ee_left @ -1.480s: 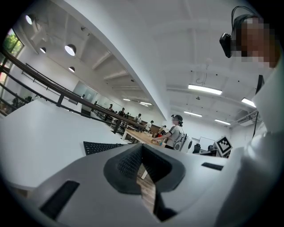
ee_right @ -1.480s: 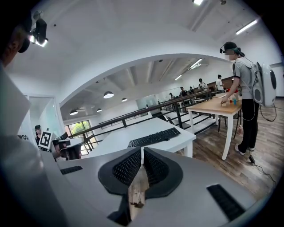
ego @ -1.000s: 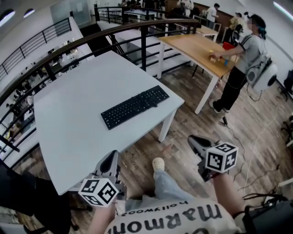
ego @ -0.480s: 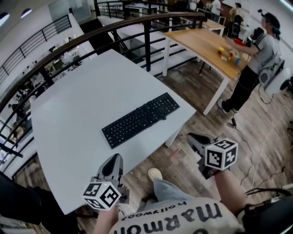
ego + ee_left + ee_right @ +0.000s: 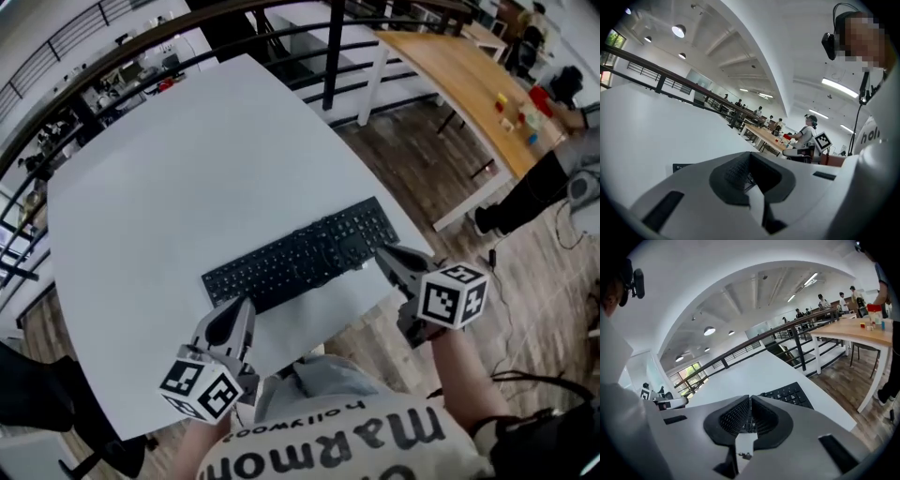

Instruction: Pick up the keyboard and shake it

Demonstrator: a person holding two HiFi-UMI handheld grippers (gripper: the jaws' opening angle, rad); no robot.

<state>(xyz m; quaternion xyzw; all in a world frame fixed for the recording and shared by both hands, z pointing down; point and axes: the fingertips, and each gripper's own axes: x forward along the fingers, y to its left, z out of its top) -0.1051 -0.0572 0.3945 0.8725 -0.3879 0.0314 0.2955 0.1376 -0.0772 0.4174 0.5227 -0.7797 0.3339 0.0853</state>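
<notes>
A black keyboard (image 5: 305, 258) lies slantwise near the front edge of the white table (image 5: 169, 169). My left gripper (image 5: 238, 311) is shut and empty, just short of the keyboard's left part, over the table's near edge. My right gripper (image 5: 385, 254) is shut too, its tip at the keyboard's right end; whether it touches I cannot tell. In the right gripper view the keys (image 5: 787, 394) show just past the closed jaws of the gripper (image 5: 750, 400). In the left gripper view a dark sliver of the keyboard (image 5: 680, 167) shows left of the closed gripper (image 5: 750, 158).
A dark railing (image 5: 333, 37) runs behind the white table. A wooden table (image 5: 459, 84) with small coloured blocks stands at the far right, with a person (image 5: 553, 178) beside it. Wood floor lies between the tables. My own shirt fills the bottom edge.
Both grippers have moved forward from beside my legs up to the table: the left now over its front edge, the right at the keyboard's right end. Both stayed shut.
</notes>
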